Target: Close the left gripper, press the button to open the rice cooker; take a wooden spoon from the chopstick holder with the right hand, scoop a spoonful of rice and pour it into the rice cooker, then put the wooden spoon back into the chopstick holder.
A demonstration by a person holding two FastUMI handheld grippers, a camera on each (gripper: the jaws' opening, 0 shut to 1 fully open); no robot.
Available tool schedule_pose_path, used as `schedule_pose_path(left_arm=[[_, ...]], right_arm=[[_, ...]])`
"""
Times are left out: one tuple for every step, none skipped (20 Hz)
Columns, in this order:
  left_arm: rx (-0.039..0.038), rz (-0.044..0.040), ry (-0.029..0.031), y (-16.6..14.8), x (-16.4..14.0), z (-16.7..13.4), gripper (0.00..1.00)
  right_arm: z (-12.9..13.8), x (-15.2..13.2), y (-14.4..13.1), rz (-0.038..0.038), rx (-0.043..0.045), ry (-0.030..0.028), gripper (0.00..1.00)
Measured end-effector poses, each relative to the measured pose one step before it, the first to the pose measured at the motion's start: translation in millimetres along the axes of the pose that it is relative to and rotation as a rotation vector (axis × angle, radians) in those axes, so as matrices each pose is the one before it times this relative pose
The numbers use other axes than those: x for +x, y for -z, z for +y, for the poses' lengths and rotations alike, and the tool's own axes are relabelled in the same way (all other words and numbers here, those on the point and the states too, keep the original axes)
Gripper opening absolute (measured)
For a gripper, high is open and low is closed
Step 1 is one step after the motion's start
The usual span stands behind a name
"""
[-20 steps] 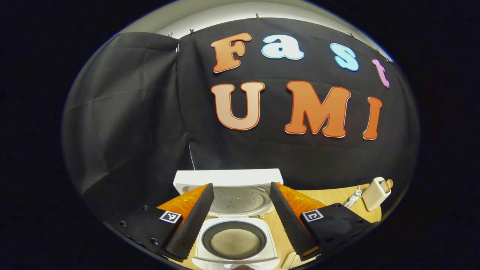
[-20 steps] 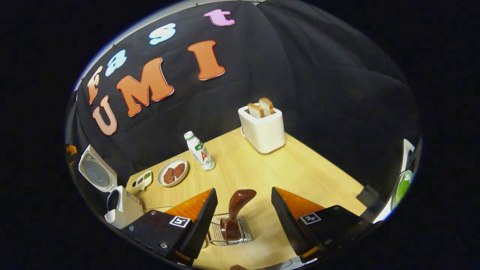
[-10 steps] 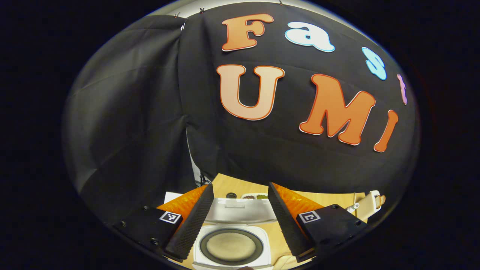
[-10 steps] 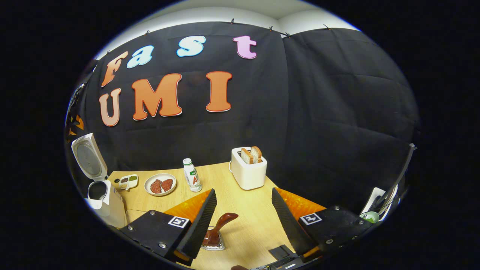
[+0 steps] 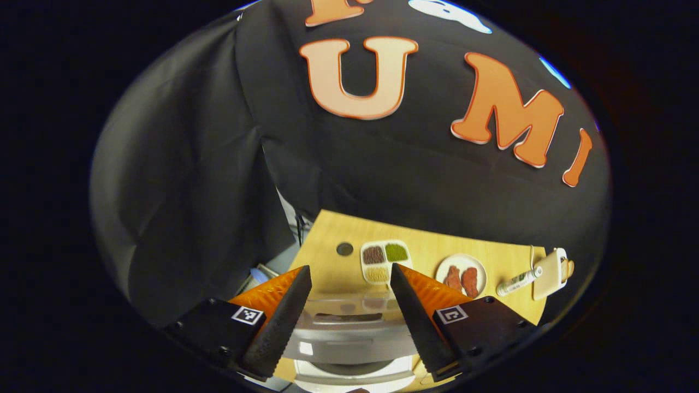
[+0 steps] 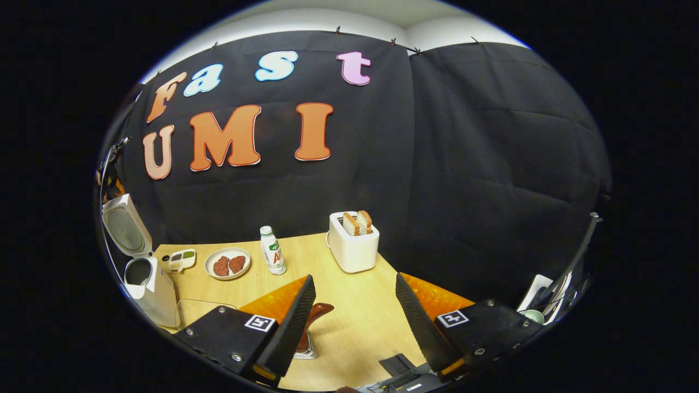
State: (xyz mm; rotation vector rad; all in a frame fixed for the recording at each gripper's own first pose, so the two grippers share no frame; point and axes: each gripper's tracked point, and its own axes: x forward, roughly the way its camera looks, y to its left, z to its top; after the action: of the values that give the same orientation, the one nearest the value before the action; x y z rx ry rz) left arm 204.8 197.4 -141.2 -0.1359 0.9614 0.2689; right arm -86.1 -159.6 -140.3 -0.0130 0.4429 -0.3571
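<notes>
Left gripper view: the left tongs (image 5: 349, 322) stand with their fingers (image 5: 278, 322) wide apart and nothing between them but air. Directly below the gap lies the rice cooker (image 5: 349, 341), its grey lid edge and white body cut off at the lower rim of the view; whether the lid is up or down cannot be told from here. Beyond the fingertips, on the wooden bench (image 5: 327, 240), sits a compartment dish (image 5: 383, 261) with dark, green and pale fillings, just ahead of the right-hand finger. Further to the right lie a plate of two red patties (image 5: 461, 273), a small bottle (image 5: 519, 280) and a toaster (image 5: 551, 266), in that order.

Right gripper view: the right tongs (image 6: 355, 322) are likewise spread apart and hold nothing. The wooden spoon (image 6: 311, 322) stands in the wire chopstick holder (image 6: 303, 352) just beside the left-hand finger, partly hidden behind it; its brown handle end curves into the gap without touching either finger as far as can be seen. Far to the left of the tongs stands the rice cooker (image 6: 147, 284) with its lid (image 6: 126, 226) raised upright. Ahead of the tongs, from left to right, are the compartment dish (image 6: 182, 260), the plate of patties (image 6: 227, 263), the bottle (image 6: 272, 250) standing upright, and the toaster (image 6: 353, 243) with two slices of bread (image 6: 356, 222) in its slots
</notes>
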Motion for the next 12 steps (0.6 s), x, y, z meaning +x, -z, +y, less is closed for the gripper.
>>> schedule_pose_path(left_arm=[[-0.00423, 0.07892, -0.02008, 21.33, 0.45, 5.14, 0.99], [-0.00014, 0.02351, -0.00015, 14.11, 4.68, -1.7, 0.98], [0.00274, 0.00566, -0.00083, 15.77, -3.57, -2.31, 0.98], [0.01634, 0.00702, -0.00082, 11.58, -0.73, -2.06, 0.98], [0.00278, 0.00984, 0.00029, 13.17, 1.51, -2.41, 0.97], [-0.00641, 0.03435, 0.00659, 16.39, -3.29, -1.97, 0.97], [-0.00874, 0.03085, 0.00703, 15.2, -2.24, 1.93, 0.96], [-0.00668, 0.02696, 0.00418, 15.36, 1.86, 1.8, 0.96], [-0.00149, 0.02545, -0.00336, 13.54, 6.29, 2.45, 0.97], [0.00116, 0.02583, -0.00879, 20.03, 1.48, 10.18, 0.97], [-0.00316, 0.02166, -0.00183, 11.02, 10.43, -1.0, 0.98], [-0.00554, 0.02868, -0.00529, 11.19, 8.54, 1.64, 0.97]], right_arm=[[2.87, 2.6, -1.04, -0.00058, -0.00636, -0.01214, 0.92], [3.07, 3.22, -0.68, -0.00179, -0.00417, -0.01605, 0.92], [3.61, 3.76, 0.28, 0.00093, -0.00253, -0.01404, 0.92], [3.68, 4.49, 1.17, 0.00568, 0.00142, -0.0197, 0.92], [6.04, 4.98, 1.47, 0.00647, 0.00285, -0.01912, 0.92], [4.44, 5.31, 2.13, 0.00588, 0.00144, -0.02055, 0.92], [6.99, 4.43, 0.22, 0.00055, -0.00171, -0.02385, 0.92], [7.64, 4.52, 0.09, -0.00098, -0.00236, -0.02937, 0.92], [12.52, 3.69, 0.66, 0.00213, -0.00126, -0.04037, 0.92], [7.99, 3.99, 1.47, 0.00497, -0.00433, -0.02501, 0.92], [5.76, 4.23, -0.57, 0.0015, -0.01055, -0.02189, 0.92], [5.13, 5.05, -1.38, -0.00174, -0.01448, -0.01597, 0.92]])
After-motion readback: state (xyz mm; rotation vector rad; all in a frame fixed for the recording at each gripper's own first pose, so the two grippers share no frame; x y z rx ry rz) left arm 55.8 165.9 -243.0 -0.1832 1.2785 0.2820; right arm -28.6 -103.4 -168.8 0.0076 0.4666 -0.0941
